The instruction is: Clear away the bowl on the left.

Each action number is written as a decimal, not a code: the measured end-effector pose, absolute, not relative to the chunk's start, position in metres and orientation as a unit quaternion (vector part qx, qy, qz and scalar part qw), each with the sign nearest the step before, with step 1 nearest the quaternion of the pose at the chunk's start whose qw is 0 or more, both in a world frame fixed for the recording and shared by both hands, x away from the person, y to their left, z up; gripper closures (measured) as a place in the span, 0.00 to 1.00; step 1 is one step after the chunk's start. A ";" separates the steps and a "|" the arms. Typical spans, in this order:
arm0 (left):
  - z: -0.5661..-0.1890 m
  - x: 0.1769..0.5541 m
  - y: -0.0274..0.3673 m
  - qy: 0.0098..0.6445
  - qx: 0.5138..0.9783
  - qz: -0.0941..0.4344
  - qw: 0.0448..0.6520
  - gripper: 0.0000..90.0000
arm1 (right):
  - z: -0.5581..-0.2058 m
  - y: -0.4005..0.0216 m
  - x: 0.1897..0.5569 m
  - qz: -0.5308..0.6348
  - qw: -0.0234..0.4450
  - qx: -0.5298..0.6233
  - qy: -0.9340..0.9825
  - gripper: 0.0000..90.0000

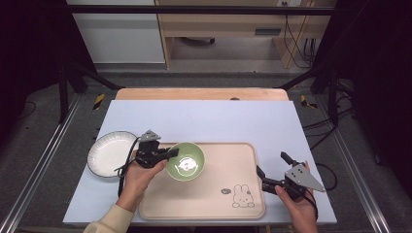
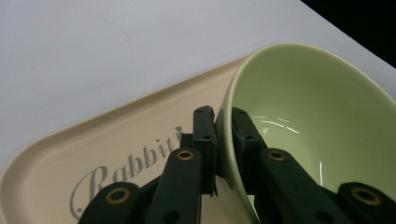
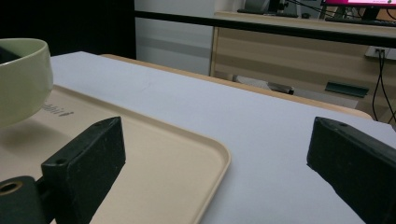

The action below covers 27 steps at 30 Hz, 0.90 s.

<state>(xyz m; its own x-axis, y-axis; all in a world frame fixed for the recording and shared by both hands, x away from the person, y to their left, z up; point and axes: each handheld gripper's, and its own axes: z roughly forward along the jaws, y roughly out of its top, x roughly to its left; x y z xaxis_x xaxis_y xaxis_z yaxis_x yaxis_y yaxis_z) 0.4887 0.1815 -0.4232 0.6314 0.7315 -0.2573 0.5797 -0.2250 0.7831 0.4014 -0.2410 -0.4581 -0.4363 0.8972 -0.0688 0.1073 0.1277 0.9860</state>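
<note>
Nearest the high camera, two forearms enter from the bottom edge, each hand holding a gripper. In the left hand (image 1: 140, 177), the left gripper (image 1: 171, 154) has its jaws pinched on the rim of a green bowl (image 1: 186, 161); the left gripper view shows one jaw outside the wall and one inside, pressed against the glazed surface (image 2: 299, 121). That bowl sits over the upper left part of a beige tray (image 1: 214, 199). In the right gripper view the bowl (image 3: 21, 79) has a shadow beneath it on the tray, but whether it is lifted clear or touching cannot be told.

At the tray's right edge, the right gripper (image 1: 274, 171) is held in the right hand (image 1: 299, 206) with its jaws spread wide and nothing between them. In its own view one jaw lies over the tray's corner (image 3: 205, 154) and the other over the bare tabletop.

Just left of the tray lies a white plate (image 1: 108, 151) with a dark rim, close behind the left hand and partly covered by the gripper's cable. A rabbit drawing (image 1: 242, 196) and a small dark mark sit near the tray's lower right. Grey lettering (image 2: 130, 170) on the tray is cut off by the jaws, so only part of a word reads. Behind the pale table (image 1: 204, 116) stand a wooden desk (image 1: 228, 24) and hanging cables; the sides are dark and hard to make out.
</note>
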 end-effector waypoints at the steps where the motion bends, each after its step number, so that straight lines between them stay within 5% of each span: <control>1: -0.424 0.488 0.181 0.421 0.778 0.081 0.459 0.92 | -0.458 -0.241 0.401 0.538 0.367 0.383 0.655 0.05; 27: -0.435 0.487 0.164 0.406 0.790 0.040 0.458 0.91 | -0.459 -0.240 0.402 0.535 0.365 0.382 0.659 0.05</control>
<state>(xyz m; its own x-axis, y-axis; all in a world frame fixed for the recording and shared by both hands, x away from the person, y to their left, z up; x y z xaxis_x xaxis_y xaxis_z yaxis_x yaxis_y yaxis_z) 0.4873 0.1638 -0.4351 0.6666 0.6784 -0.3088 0.6048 -0.2502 0.7560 0.4023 -0.2402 -0.4592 -0.4422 0.8940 -0.0716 0.1134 0.1350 0.9843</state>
